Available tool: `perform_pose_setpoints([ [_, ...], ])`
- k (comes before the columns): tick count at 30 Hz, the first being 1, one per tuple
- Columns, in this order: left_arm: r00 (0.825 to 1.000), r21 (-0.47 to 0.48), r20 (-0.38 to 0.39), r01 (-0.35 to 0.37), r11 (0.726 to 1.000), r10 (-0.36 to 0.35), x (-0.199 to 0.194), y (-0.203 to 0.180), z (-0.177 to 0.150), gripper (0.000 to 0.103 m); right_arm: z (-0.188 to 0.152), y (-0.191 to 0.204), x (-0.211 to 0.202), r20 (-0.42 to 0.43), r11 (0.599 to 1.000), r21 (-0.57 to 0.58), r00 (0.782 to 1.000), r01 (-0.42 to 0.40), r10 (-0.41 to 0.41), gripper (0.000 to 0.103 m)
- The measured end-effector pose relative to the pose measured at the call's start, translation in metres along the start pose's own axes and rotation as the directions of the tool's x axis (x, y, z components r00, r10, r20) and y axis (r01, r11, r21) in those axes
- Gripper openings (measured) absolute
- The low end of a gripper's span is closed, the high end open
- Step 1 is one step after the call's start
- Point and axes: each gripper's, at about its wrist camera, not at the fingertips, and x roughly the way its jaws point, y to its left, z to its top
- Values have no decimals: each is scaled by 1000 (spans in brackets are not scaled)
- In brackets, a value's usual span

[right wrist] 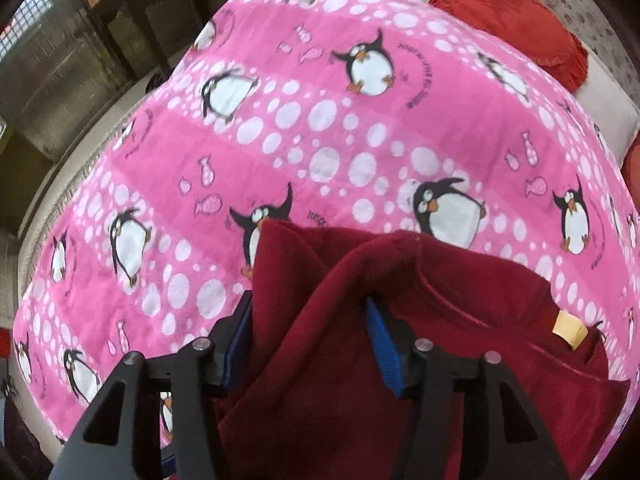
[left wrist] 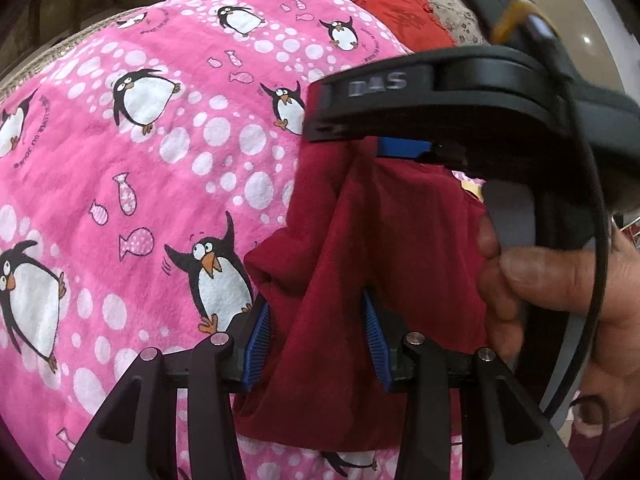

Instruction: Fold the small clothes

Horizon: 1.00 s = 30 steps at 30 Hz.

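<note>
- Dark red garment (left wrist: 372, 240), soft and bunched, hangs just over a pink blanket (left wrist: 140, 168) with penguins and white dots.
- Left gripper (left wrist: 316, 344) has its blue pads pinching a fold of the red cloth.
- Right gripper (right wrist: 308, 344) has red cloth between its pads; I cannot tell if they press it.
- A hand (left wrist: 560, 296) holds the right gripper's black handle.
- A red cushion (right wrist: 516, 16) lies at the blanket's far edge.
</note>
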Motion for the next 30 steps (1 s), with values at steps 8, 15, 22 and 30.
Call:
perform_pose_setpoints([
  [8,1000,81,17,-19,997,17,-15,-26,-5,0,-22,-44,-49,130,978,94,977,-184,171,22],
  [15,999,246,31,36,969,-45,-48,-94,-10,0,-47,-106,-108,269,921,187,920,-341,286,21],
  [22,994,445,-26,103,890,-103,-44,-190,-31,0,-92,-186,-165,394,869,278,873,-410,286,19],
  [30,981,523,-170,173,835,-97,22,-252,-79,0,-173,-277,-165,393,818,463,906,-342,157,19],
])
